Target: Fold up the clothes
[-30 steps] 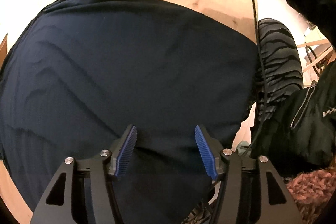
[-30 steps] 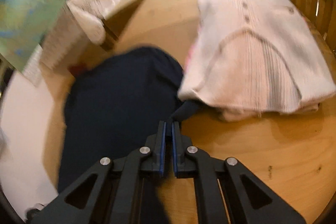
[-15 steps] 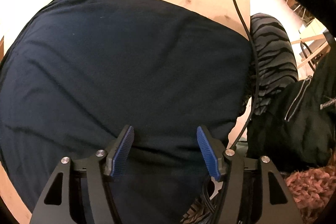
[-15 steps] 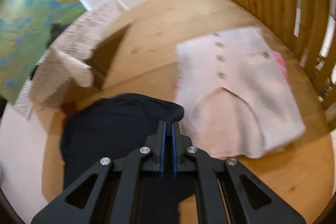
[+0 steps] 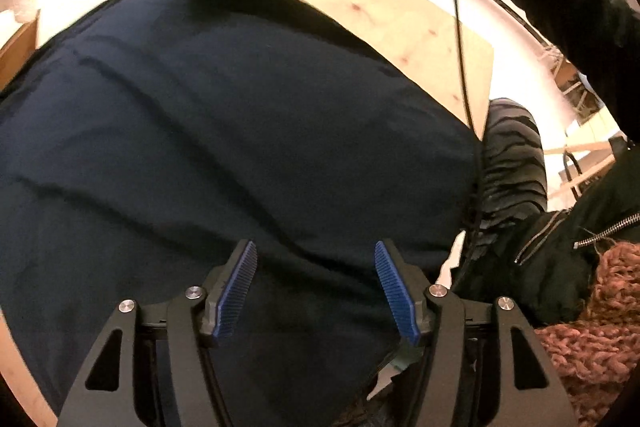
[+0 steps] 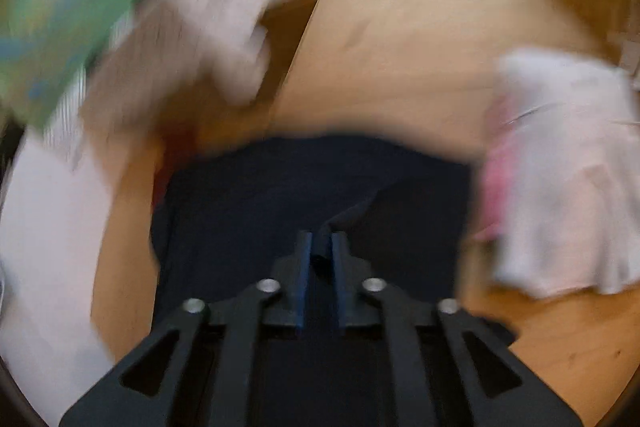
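Right claw [image 6: 321, 247] dragged navy garment [image 6: 312, 187] inward.

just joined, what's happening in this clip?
A person with two handheld grippers is folding a navy garment spread across a wooden table. The right gripper has its jaws shut on a bit of the navy fabric; that view is motion-blurred. The left gripper hovers over the near part of the cloth with jaws open, holding nothing. A pale folded garment lies to the side.
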The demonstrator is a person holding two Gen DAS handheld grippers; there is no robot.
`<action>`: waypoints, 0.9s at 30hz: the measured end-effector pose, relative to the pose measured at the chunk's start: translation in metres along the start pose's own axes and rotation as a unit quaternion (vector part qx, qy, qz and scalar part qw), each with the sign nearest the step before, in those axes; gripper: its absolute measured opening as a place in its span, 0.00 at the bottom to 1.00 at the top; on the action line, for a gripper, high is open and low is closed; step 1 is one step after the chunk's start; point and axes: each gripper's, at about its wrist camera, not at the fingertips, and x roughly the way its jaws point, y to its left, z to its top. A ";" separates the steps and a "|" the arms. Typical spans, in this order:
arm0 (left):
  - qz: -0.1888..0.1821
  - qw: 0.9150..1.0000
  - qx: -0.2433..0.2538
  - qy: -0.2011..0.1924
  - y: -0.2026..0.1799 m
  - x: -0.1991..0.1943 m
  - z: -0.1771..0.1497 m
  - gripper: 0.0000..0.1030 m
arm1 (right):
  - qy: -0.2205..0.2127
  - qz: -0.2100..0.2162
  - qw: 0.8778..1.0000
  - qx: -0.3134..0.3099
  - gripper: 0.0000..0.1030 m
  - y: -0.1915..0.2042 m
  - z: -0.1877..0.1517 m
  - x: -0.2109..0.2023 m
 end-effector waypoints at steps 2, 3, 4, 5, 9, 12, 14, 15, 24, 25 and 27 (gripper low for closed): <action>0.002 1.000 -0.004 -0.003 0.001 -0.006 -0.002 0.58 | 0.007 0.008 1.000 -0.014 0.17 0.010 0.003 0.003; 0.004 1.000 -0.002 -0.002 0.001 -0.005 -0.003 0.58 | 0.006 0.009 1.000 -0.019 0.19 0.012 0.004 0.002; 0.006 1.000 0.002 0.001 0.000 -0.002 -0.003 0.58 | -0.010 0.003 1.000 -0.018 0.21 0.005 0.002 -0.007; 0.008 1.000 0.006 0.005 -0.004 0.006 -0.001 0.58 | -0.026 -0.004 1.000 -0.016 0.33 -0.003 -0.001 -0.015; -0.005 1.000 -0.014 -0.001 0.019 0.020 0.019 0.58 | -0.063 -0.093 0.994 -0.005 0.52 -0.055 -0.036 -0.028; -0.002 0.999 -0.033 -0.012 0.044 0.032 0.047 0.58 | -0.040 -0.077 0.996 0.016 0.52 -0.081 -0.055 -0.007; 0.005 0.999 -0.045 -0.018 0.062 0.038 0.070 0.58 | -0.025 -0.065 0.997 0.029 0.52 -0.099 -0.068 0.007; 0.008 0.998 -0.050 -0.022 0.071 0.041 0.081 0.58 | -0.017 -0.060 0.997 0.036 0.52 -0.107 -0.075 0.014; 0.053 0.994 -0.091 -0.024 0.135 0.066 0.155 0.58 | 0.003 -0.042 0.999 0.013 0.21 -0.113 -0.080 0.048; 0.058 0.994 -0.095 -0.021 0.139 0.071 0.160 0.58 | -0.005 -0.053 0.999 0.002 0.15 -0.110 -0.081 0.049; 0.071 0.992 -0.099 -0.019 0.146 0.079 0.167 0.58 | -0.020 -0.068 0.997 -0.021 0.11 -0.103 -0.084 0.047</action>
